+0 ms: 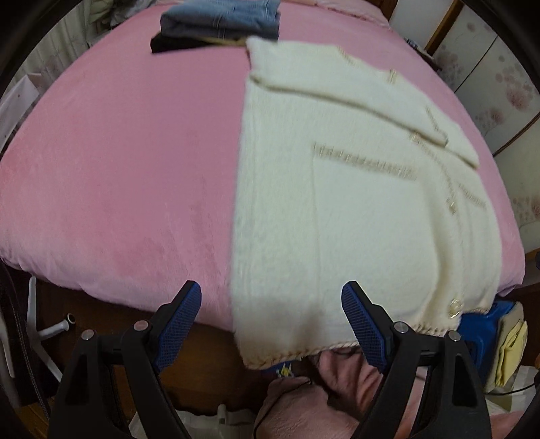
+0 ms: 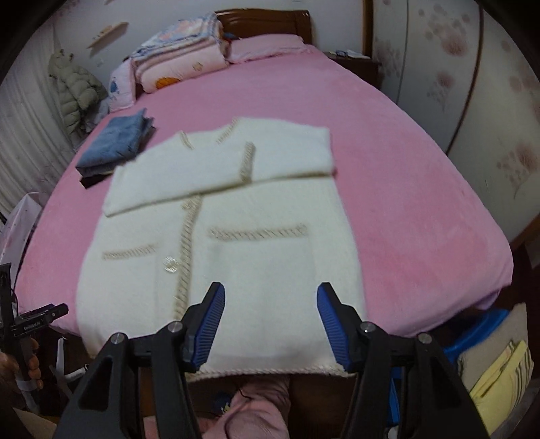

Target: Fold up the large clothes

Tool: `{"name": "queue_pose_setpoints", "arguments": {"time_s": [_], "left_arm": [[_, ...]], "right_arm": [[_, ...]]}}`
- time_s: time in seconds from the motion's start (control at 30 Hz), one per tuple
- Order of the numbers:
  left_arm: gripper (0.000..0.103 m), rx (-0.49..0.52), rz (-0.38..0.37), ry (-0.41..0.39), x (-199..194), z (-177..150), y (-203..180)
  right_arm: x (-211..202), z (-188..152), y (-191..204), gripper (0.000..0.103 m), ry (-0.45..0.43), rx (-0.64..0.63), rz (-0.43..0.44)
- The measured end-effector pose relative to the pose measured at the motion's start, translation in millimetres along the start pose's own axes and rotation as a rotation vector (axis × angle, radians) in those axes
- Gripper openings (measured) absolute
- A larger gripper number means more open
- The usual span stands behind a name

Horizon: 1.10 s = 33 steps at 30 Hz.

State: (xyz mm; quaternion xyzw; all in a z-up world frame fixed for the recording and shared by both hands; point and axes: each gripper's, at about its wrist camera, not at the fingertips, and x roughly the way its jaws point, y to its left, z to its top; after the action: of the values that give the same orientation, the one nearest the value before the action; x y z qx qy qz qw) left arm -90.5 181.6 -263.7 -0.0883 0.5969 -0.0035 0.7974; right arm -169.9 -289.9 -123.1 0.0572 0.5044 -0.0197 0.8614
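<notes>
A white fuzzy cardigan (image 1: 354,219) (image 2: 236,263) with beige braided trim lies flat on the pink bed (image 1: 118,169) (image 2: 405,202). Both sleeves are folded across its chest, and its hem hangs over the near bed edge. My left gripper (image 1: 271,288) is open and hovers over the hem's left corner without gripping the cloth. Over the right half of the hem my right gripper (image 2: 271,288) is open too, its blue pads clear of the fabric. In the right wrist view the left tool's body shows at the far left, held by a hand (image 2: 32,368).
Folded jeans (image 1: 222,17) (image 2: 114,145) rest on a black garment (image 1: 172,44) at the bed's far left. Folded quilts (image 2: 182,64) are stacked by the headboard. A puffer jacket (image 2: 77,91) hangs on the left. Blue and yellow items (image 2: 499,381) sit beside the bed at lower right.
</notes>
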Motion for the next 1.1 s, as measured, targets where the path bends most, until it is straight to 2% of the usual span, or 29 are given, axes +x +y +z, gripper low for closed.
{"name": "queue_pose_setpoints", "arguments": {"time_s": [0.2, 0.4, 0.53, 0.73, 0.77, 0.8, 0.83, 0.87, 0.9, 0.93, 0.97, 1.0, 1.03, 1.07, 1.1], "left_arm": [[0.084, 0.005, -0.004, 0.054, 39.8, -19.9, 7.6], [0.084, 0.022, -0.009, 0.063, 59.4, -28.5, 10.7], [0.084, 0.018, -0.031, 0.065, 65.0, -29.8, 17.8], [0.085, 0.024, -0.041, 0.065, 70.2, -29.2, 25.6], [0.085, 0.026, -0.040, 0.067, 70.9, -28.6, 26.6], [0.086, 0.026, -0.037, 0.070, 71.6, -28.4, 28.3], [0.085, 0.026, -0.031, 0.076, 72.1, -27.6, 28.8], [0.083, 0.027, -0.024, 0.082, 72.2, -27.9, 29.1], [0.072, 0.030, -0.023, 0.085, 70.0, -27.6, 27.9], [0.056, 0.036, -0.024, 0.087, 71.3, -23.7, 18.9], [0.045, 0.048, -0.021, 0.091, 67.5, -23.4, 16.6], [0.025, 0.055, -0.025, 0.095, 63.6, -23.0, 15.4], [0.013, 0.053, -0.020, 0.100, 56.8, -21.7, 16.7], [0.012, 0.042, -0.033, 0.111, 50.8, -19.7, 19.4], [0.006, 0.033, -0.044, 0.119, 45.4, -18.1, 21.1]], "right_arm": [[44.8, -26.7, -38.3, 0.057, 0.092, 0.023, -0.028], [90.9, -45.1, -69.3, 0.057, 0.206, 0.041, -0.049], [111.1, -57.0, -83.2, 0.057, 0.266, 0.069, -0.010], [129.7, -59.9, -85.4, 0.056, 0.283, 0.086, 0.029], [133.0, -60.2, -85.4, 0.052, 0.286, 0.086, 0.036], [136.0, -59.9, -85.8, 0.042, 0.290, 0.087, 0.049], [137.4, -59.5, -85.1, 0.037, 0.300, 0.092, 0.080], [138.4, -57.3, -83.9, 0.025, 0.309, 0.096, 0.094], [138.2, -55.8, -83.1, 0.013, 0.320, 0.095, 0.103], [136.8, -53.0, -81.4, 0.013, 0.330, 0.093, 0.111], [133.2, -50.4, -79.4, 0.011, 0.338, 0.087, 0.103], [127.7, -47.9, -75.9, 0.011, 0.340, 0.069, 0.090], [124.6, -44.2, -72.8, 0.011, 0.338, 0.054, 0.081], [116.6, -41.3, -68.4, 0.010, 0.332, 0.034, 0.070], [110.0, -37.6, -64.3, 0.010, 0.322, 0.018, 0.064]]}}
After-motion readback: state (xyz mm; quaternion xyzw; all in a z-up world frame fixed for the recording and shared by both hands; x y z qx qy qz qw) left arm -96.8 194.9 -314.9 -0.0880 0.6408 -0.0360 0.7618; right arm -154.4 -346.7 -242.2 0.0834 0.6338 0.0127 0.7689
